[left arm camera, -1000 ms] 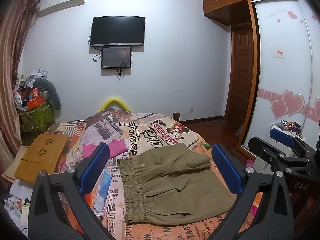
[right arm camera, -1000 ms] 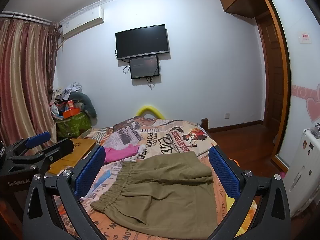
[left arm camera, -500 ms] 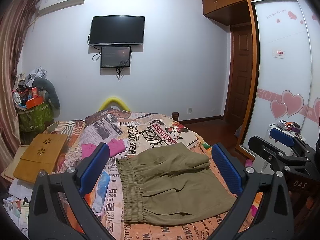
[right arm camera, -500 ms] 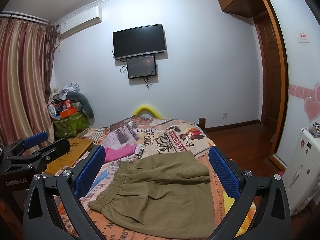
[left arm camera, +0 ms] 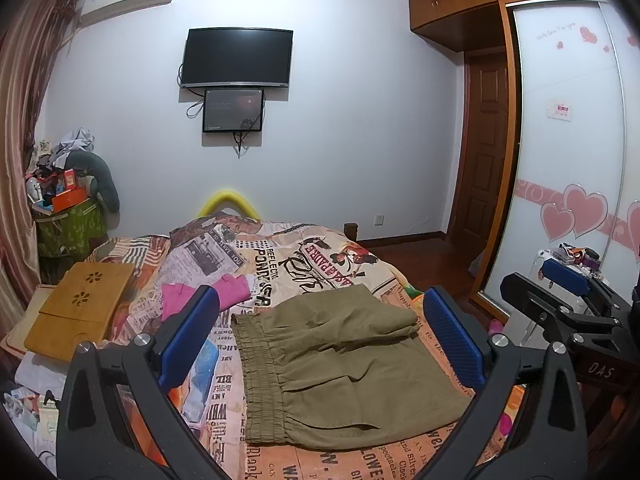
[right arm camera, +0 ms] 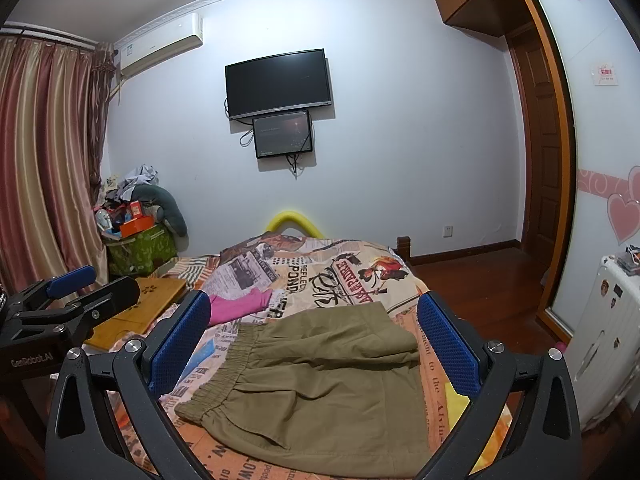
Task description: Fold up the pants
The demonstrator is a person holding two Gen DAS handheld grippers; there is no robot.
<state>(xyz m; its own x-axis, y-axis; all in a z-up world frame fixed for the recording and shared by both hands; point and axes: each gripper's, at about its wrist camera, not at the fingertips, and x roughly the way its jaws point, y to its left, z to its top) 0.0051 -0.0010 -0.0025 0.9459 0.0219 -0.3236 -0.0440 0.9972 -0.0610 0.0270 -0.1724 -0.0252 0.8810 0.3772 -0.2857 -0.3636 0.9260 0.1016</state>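
The left gripper (left arm camera: 320,336) hangs above the bed (left arm camera: 320,256), jaws spread wide, pinching nothing. Between the two tools lie the pants (left arm camera: 340,364) — folded, flat on the printed cover, waistband to the left. The right gripper (right arm camera: 314,340) hovers likewise, jaws apart — empty.

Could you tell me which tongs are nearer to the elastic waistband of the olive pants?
Left. The left tongs hang open above the bed on the waistband side; the right tongs, open too, hang over the far side of the olive pants.
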